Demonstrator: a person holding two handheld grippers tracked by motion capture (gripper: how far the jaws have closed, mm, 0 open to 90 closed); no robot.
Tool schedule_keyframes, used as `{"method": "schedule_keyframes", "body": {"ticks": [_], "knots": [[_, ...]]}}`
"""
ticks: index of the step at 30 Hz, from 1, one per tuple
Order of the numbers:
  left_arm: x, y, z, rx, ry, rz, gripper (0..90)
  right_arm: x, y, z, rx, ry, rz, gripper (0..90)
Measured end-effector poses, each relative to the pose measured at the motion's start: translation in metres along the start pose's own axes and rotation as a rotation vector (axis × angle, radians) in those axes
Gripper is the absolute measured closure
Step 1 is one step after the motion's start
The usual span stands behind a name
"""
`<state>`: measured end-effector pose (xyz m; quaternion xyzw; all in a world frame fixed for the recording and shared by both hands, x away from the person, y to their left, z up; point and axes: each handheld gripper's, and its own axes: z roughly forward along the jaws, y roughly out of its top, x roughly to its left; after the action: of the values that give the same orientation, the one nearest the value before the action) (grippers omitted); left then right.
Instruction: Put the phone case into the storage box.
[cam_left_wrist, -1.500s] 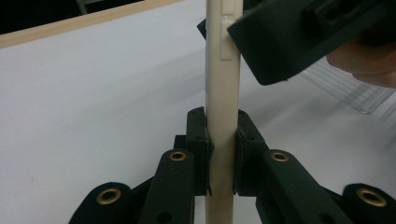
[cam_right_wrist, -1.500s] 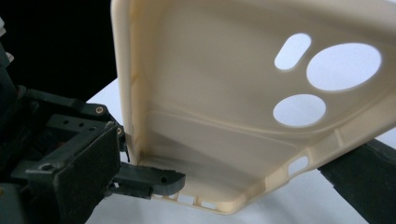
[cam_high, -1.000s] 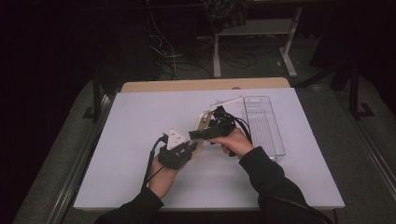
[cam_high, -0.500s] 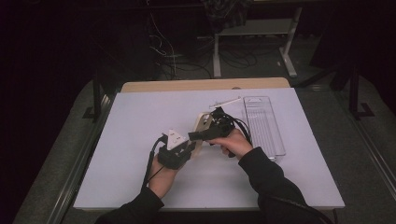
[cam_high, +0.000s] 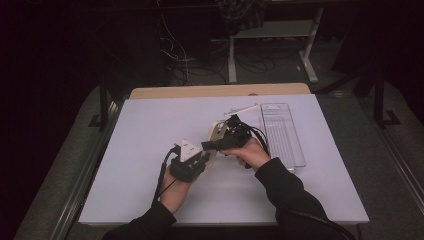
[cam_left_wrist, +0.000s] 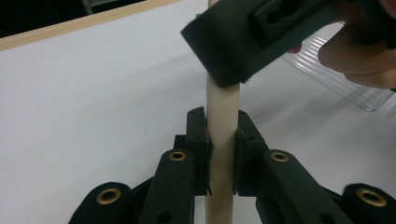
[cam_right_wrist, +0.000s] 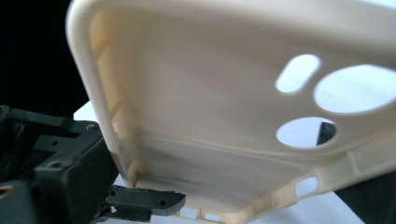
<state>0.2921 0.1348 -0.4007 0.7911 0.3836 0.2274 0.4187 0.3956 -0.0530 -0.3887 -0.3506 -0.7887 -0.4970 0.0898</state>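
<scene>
Dark room behind, cables and a metal stand on the floor past the far edge; we work on a white table (cam_high: 150, 150) w/ a wooden strip along its back. Our left gripper (cam_high: 189, 162) sits near mid-table, jaws nearly closed and clamped on the cream phone case (cam_high: 217, 136); in the left gripper view the pads press both faces of the case's (cam_left_wrist: 223, 135) thin edge, which stands upright between them and runs on up past the tips. Our right gripper (cam_high: 220, 143) is just to the right of and beyond the left one, hand wrapped round its body, one black jaw (cam_left_wrist: 252, 42) laid across the case's edge above the left gripper's tips. From the right gripper view we look into the hollow inside of the case (cam_right_wrist: 224, 116), camera cut-outs at upper right, left gripper (cam_right_wrist: 56, 172) gripping its lower corner. Whether the right jaws actually pinch the case we can't tell, only that one touches it. A clear plastic tray (cam_high: 282, 132) lies flat on the table just right of the right gripper, and a thin white strip (cam_high: 241, 109) lies beyond it, near the tray's far end.
</scene>
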Motion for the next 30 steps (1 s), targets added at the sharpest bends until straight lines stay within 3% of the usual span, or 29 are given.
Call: {"method": "schedule_keyframes", "body": {"ticks": [1,5,12,21,30], "knots": [[-0.001,-0.001,0.001,-0.013,0.001,-0.018,79.6,0.000,0.000,0.000,0.004,-0.004,-0.001,2.6],[-0.001,-0.001,0.001,0.013,-0.007,0.000,79.1,0.001,0.000,0.000,0.011,-0.010,-0.005,3.7],[-0.001,-0.001,0.003,0.010,-0.022,0.005,76.2,0.000,0.000,0.000,0.011,-0.017,-0.016,5.3],[0.000,0.000,0.004,0.044,-0.080,0.043,44.6,0.001,0.000,0.000,0.012,-0.029,-0.025,5.7],[0.015,0.002,0.001,0.100,-0.152,0.072,19.6,-0.001,-0.001,0.000,0.014,-0.043,-0.027,5.8]]}}
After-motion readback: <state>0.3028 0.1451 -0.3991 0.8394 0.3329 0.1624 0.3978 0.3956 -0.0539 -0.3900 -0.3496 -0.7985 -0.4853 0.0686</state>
